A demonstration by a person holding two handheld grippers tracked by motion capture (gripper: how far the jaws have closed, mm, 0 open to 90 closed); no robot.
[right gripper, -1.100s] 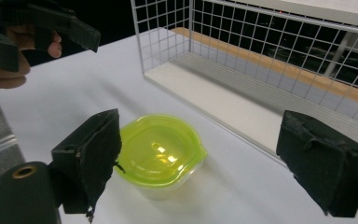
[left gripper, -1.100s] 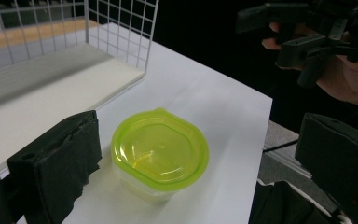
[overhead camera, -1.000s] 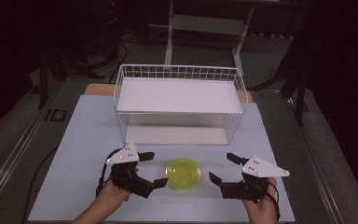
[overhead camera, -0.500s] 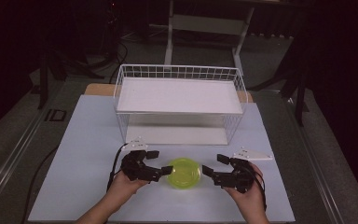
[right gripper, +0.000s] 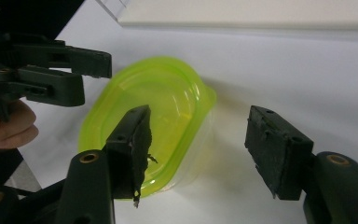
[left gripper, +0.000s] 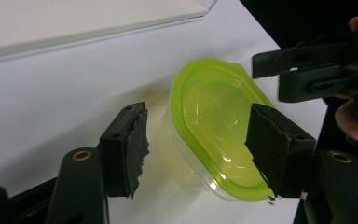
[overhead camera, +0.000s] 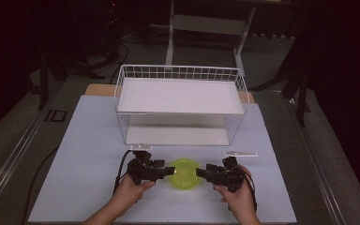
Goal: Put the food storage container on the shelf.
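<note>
Both grippers, left gripper (overhead camera: 168,171) and right gripper (overhead camera: 201,174), gape wide around opposite ends of the green-lidded container (overhead camera: 183,173) lying between them, and uneven squeezing could skid it across the smooth white table (overhead camera: 89,140), wire basket (overhead camera: 180,101) beyond, dark room behind.

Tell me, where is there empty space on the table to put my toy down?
The white table is bare left of the white wire basket, and also right of it. Its front left corner is free too. The front middle is crowded: the left gripper and right gripper flank the lime-green lidded plastic container.
</note>
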